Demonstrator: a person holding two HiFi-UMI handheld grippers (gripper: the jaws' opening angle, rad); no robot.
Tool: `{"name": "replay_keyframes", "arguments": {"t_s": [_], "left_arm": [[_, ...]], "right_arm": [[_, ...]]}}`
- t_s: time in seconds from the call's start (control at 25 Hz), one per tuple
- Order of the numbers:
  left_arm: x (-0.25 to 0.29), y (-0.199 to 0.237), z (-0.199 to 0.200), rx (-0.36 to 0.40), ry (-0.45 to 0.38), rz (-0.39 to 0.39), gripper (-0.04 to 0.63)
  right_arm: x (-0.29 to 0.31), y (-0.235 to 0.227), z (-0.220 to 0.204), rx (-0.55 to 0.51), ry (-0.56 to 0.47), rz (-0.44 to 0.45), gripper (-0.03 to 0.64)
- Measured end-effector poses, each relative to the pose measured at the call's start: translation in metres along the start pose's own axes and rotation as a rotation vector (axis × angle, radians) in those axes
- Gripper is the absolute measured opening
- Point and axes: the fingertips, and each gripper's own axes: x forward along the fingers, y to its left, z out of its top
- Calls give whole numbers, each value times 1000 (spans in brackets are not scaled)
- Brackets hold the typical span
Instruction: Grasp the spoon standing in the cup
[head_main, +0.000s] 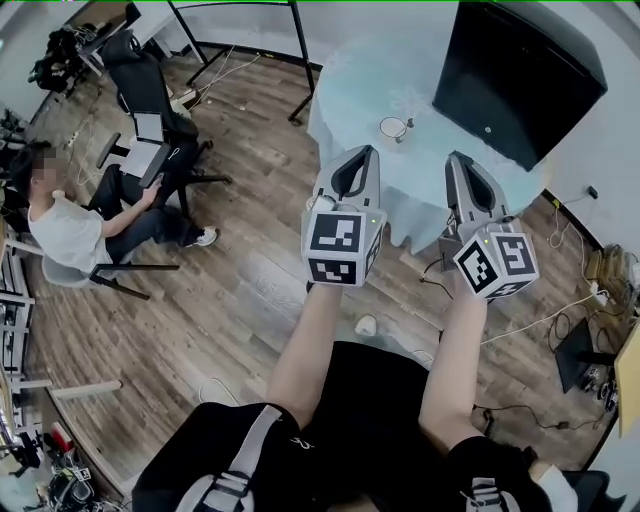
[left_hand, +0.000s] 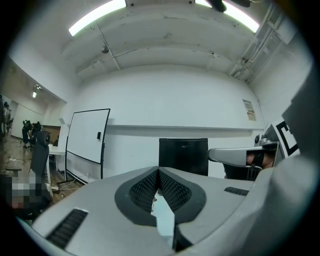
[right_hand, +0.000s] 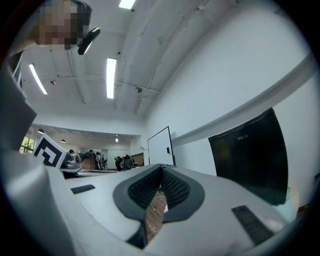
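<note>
- The left gripper (head_main: 360, 152) and right gripper (head_main: 457, 160) have smooth light-grey shells.
- Each carries a marker cube (head_main: 342, 243) with black-and-white squares.
- The jaws are lined with black ribbed pads (left_hand: 145, 189).
- The person wears black clothing (head_main: 360, 420) with grey straps (head_main: 240, 470).

Left tool (head_main: 361, 152) closed, right tool (head_main: 457, 158) closed, both held forward

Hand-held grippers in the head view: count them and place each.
2. The left hand-held gripper is left of centre, the right hand-held gripper beside it on the right; both are shut, empty, and aimed toward the round table. None appears hidden.
</note>
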Motion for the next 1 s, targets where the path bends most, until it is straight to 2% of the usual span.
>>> {"name": "replay_keyframes", "arguments": {"t_s": [0.36,0.84,1.0], "left_arm": [[16,-7,23,24,-41,3,2],[67,6,4,8,1,-26,2],[86,18,-14,-12,47,-18,2]], "right_arm": [[2,-19,28,-17,-65,-2,2],[35,-56,8,5,-33,-45,2],[54,-65,-17,32,12,-51,2]]}}
